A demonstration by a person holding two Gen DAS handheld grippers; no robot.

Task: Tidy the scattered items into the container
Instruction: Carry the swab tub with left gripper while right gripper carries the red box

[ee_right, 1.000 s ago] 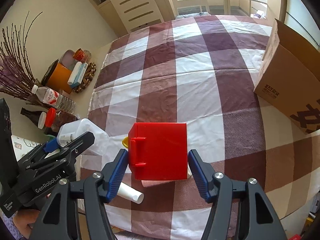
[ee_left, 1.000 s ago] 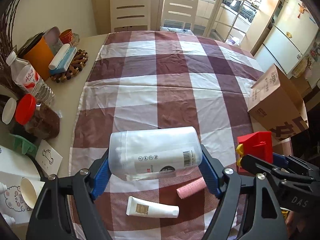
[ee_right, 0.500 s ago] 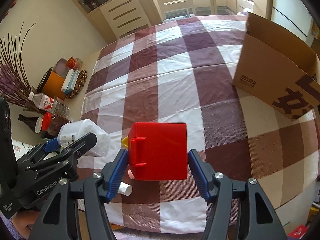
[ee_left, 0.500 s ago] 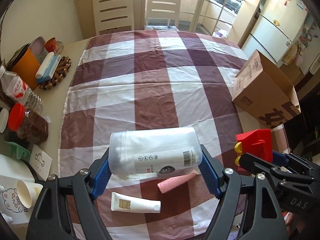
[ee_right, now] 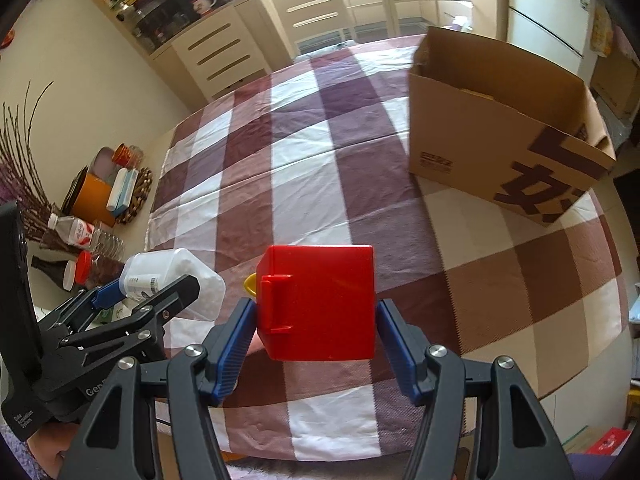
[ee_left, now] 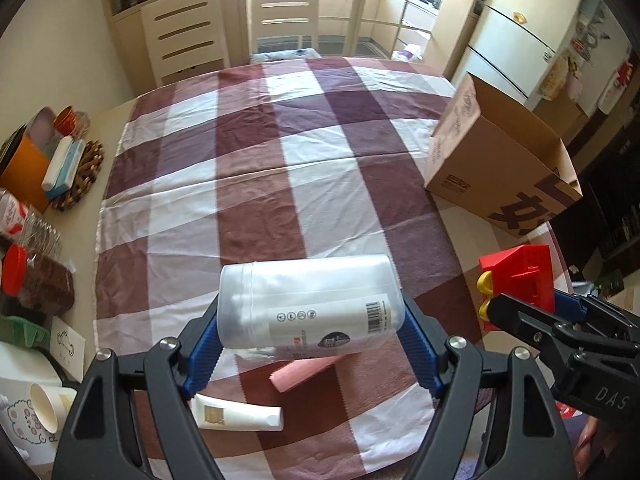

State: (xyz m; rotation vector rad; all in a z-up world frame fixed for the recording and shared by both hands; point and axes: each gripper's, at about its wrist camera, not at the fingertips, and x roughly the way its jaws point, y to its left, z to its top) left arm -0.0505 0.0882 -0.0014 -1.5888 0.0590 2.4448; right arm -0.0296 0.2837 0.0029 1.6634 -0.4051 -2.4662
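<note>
Left wrist: left gripper (ee_left: 310,334) pinching clear jar (ee_left: 310,306) above checked cloth (ee_left: 256,176) | right gripper (ee_right: 316,330) pinching red box (ee_right: 320,300) | carton (ee_right: 500,128) far right, open, well apart

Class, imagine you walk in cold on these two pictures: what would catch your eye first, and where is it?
First, the bright red box, held off the checked tablecloth in the right gripper. Next, the white plastic jar lying sideways in the left gripper, above a pink roll and a white tube. The open cardboard box waits at the cloth's right edge.
</note>
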